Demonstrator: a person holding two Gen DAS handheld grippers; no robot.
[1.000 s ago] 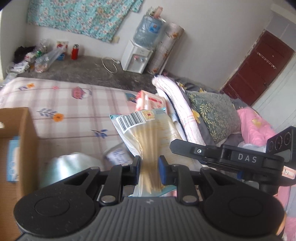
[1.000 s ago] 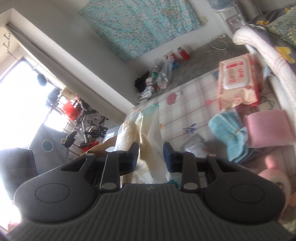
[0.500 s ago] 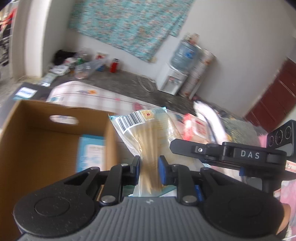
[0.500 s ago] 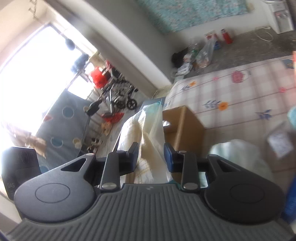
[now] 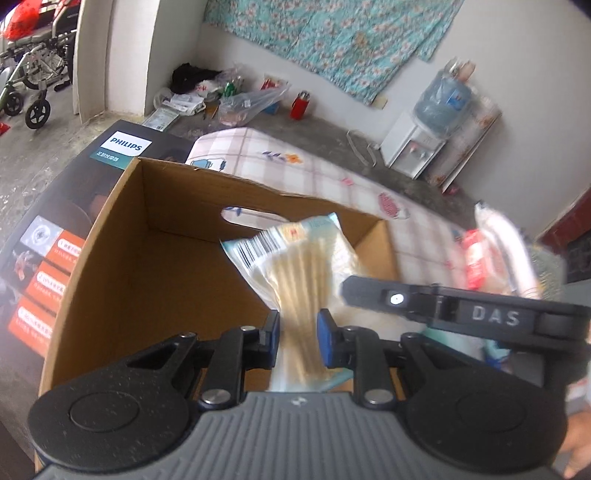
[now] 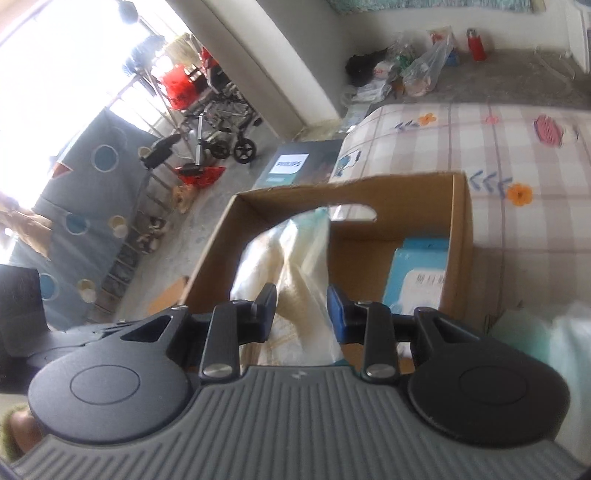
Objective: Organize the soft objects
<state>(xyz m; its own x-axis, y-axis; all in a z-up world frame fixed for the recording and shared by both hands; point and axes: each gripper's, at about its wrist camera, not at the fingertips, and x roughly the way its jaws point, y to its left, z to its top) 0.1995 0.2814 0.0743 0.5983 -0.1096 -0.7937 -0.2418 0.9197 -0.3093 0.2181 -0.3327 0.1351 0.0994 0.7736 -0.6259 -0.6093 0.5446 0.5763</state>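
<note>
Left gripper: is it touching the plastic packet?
Touching. The left wrist view shows the left gripper with both blue pads pressed against the plastic packet, held over the cardboard box.

My brown box (image 5: 122,236) sits on a pink plaid sheet (image 6: 517,147); my tongs' pads (image 5: 325,341) are blue, the wall cloth (image 5: 332,33) teal floral.

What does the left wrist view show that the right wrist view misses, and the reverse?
Only the left wrist view shows the barcode on the clear packet, the water dispenser by the wall, and the right gripper's arm marked DAS crossing in front. Only the right wrist view shows the light blue pack lying inside the box and the bright window. Both show the cardboard box with its handle cut-out, the Philips carton behind it, the wheelchair, the red bottle, and the packet clamped in both the left gripper and right gripper.
</note>
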